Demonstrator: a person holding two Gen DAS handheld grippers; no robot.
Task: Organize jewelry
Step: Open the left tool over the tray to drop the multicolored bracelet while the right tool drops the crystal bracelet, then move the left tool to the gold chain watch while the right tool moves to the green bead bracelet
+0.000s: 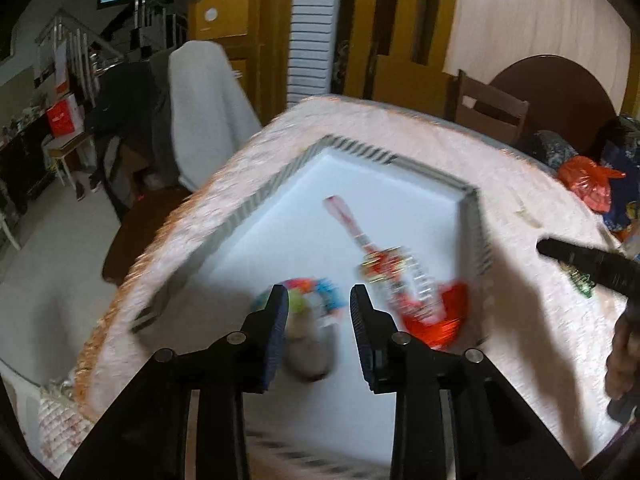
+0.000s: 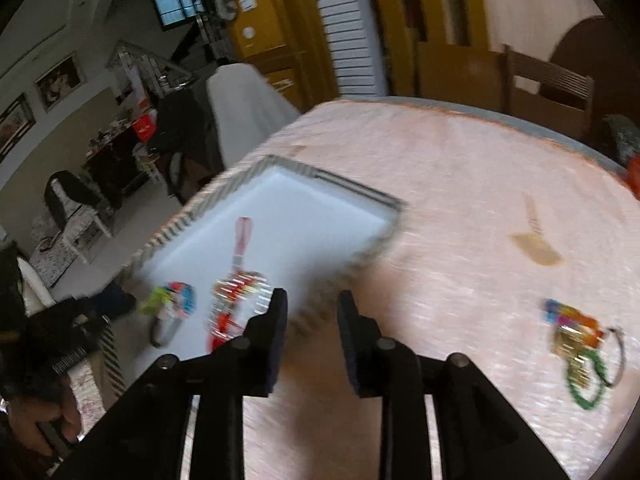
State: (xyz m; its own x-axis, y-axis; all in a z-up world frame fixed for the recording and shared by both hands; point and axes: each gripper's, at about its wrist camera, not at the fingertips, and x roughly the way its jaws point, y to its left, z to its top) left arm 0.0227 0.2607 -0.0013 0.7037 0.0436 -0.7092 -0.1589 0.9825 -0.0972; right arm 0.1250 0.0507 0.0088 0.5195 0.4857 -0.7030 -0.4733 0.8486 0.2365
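Left wrist view: red necklace [image 1: 394, 268] lies lengthwise in tray [image 1: 476, 216], pointing away; left gripper [image 1: 319, 300] and right gripper [image 2: 312, 304] both gape, empty.

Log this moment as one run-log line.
left gripper: open, over tray | right gripper: open, empty | green necklace: on tablecloth, outside tray

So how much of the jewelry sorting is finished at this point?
About two thirds, it seems. Already in the striped-rim tray: a red beaded piece and a multicolored piece. In hand: nothing; the left gripper hovers open over the tray, and the right gripper is open and empty too. Left: one colorful beaded piece with green beads lying on the pink tablecloth.
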